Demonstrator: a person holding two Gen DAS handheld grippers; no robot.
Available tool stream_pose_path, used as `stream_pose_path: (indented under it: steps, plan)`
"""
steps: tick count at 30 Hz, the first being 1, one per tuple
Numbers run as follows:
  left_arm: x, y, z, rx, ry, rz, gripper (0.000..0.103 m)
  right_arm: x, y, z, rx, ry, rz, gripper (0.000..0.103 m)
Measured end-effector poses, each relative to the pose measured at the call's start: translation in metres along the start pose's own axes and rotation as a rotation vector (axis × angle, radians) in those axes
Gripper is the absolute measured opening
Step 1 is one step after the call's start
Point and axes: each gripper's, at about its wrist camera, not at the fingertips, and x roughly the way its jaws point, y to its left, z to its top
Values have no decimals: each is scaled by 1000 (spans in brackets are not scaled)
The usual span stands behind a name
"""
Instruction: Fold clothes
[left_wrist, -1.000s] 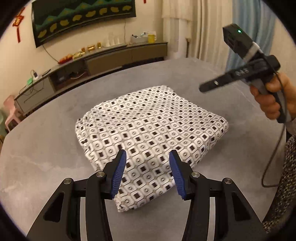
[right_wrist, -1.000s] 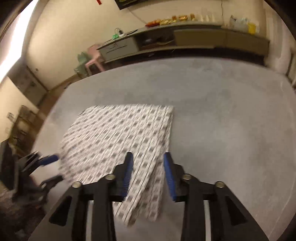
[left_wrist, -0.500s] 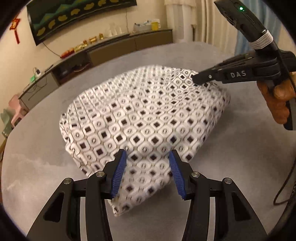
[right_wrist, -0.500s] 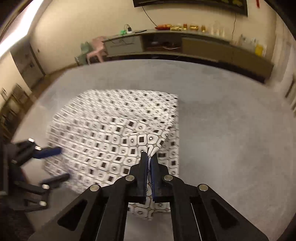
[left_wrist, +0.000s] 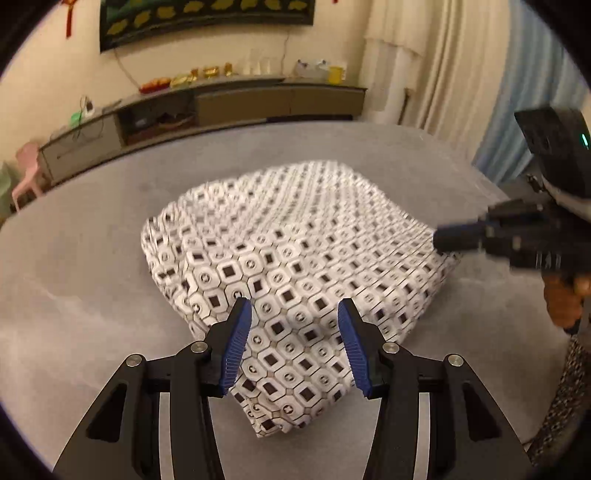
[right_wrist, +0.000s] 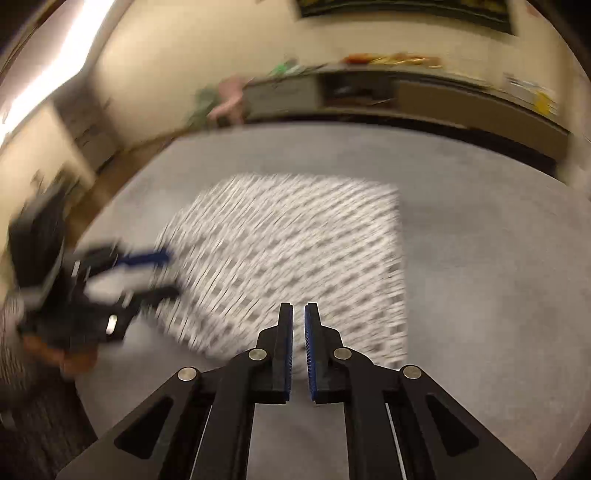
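Observation:
A white cloth with black squares (left_wrist: 295, 251) lies folded in a thick block on the grey table (left_wrist: 74, 295). My left gripper (left_wrist: 294, 310) hangs open just over its near corner, and the pads do not press the fabric. It shows blurred at the cloth's left side (right_wrist: 170, 273) in the right wrist view. My right gripper (right_wrist: 298, 308) hovers over the cloth (right_wrist: 295, 240) near its front edge. Its jaws are opening, with a narrow gap and no fabric pinched between them. In the left wrist view its tips (left_wrist: 441, 239) sit at the cloth's right edge.
A long low sideboard (left_wrist: 240, 103) with small items runs along the far wall, with curtains (left_wrist: 424, 74) at the right. A pink chair (left_wrist: 26, 177) stands off the table's left edge. A person's hand (left_wrist: 565, 302) holds the right gripper's handle.
The right gripper closed on a fold of the cloth half a second ago; now its pads stand slightly apart and it has swung sideways. The left gripper has shifted over the near corner, still open.

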Motion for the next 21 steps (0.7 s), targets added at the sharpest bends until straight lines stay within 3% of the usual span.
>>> stream_pose_path:
  steps: [2, 7, 12, 14, 16, 21]
  plan:
    - [17, 1, -8, 16, 63, 11, 51, 29, 0, -5, -5, 52, -58, 7]
    - [2, -1, -4, 41, 20, 1, 51, 32, -17, 0, 112, 70, -61, 4]
    - [-15, 29, 35, -29, -68, 20, 51, 3, -4, 2, 96, -34, -75, 9]
    - [-3, 49, 43, -94, -42, 14, 51, 5, -1, 14, 78, -56, -81, 9]
    - [22, 63, 38, -142, 33, 13, 51, 20, -7, 18, 66, -21, -91, 9]
    - [25, 51, 22, -125, 17, 82, 51, 40, -15, 22, 57, -20, -142, 9]
